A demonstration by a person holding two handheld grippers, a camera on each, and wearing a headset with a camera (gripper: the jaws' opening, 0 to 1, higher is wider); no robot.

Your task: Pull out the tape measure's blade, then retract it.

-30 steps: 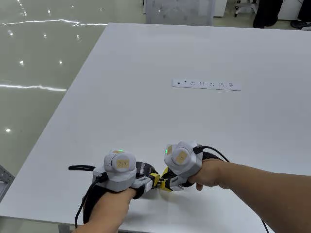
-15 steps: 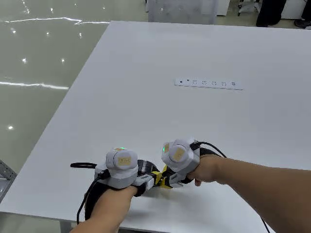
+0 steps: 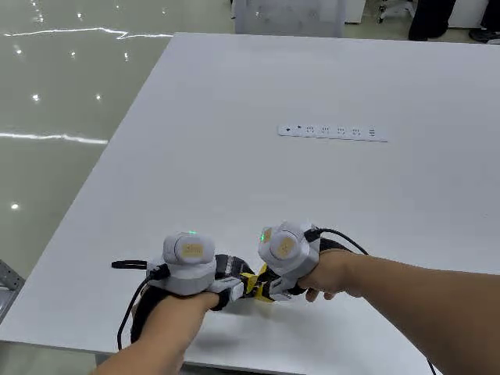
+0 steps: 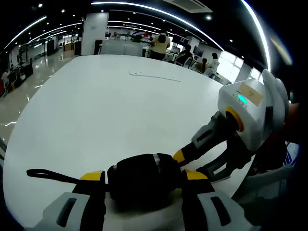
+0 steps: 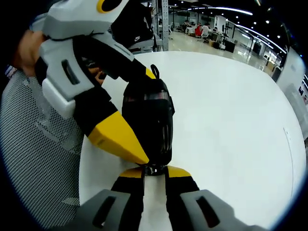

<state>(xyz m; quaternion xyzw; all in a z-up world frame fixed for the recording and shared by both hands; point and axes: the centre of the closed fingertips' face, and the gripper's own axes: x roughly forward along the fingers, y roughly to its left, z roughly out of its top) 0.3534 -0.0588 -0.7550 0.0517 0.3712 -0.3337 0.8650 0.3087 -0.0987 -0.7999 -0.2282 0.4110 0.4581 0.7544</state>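
**Tape pull: both grippers set, blade not yet out**

L gripper [image 4: 144, 179]: jaws clamped across the flanks of the tape measure [image 4: 142, 185], black case, low at the near edge of the table [image 3: 234, 117], right in front of me. Can't tell if the case touches the top; the jaws hide it. Reason for the hold: the case needs an anchor, else it drags along w/ the pull.

R gripper [image 5: 154, 171]: faces the L one nose to nose. Jaws nearly together, pinched on the blade tab [image 5: 153, 169] at the case mouth. Narrow pinch b/c the tab is thin. It's lined up w/ the blade exit so the blade should run straight, no kink (my judgement).

No blade length visible betw. case & R jaws, so I judge pull-out not begun.

Wrist strap [image 4: 50, 175] trails off the case end opposite the R gripper, clear of both sets of jaws.

Beyond: bare white top, room to draw the R hand away. Power strip [image 3: 332, 132] mid-table, well apart, out of the pull line. Glossy floor [image 3: 55, 94] past the table edge.

Risk: tab slips the pinch & blade snaps back.
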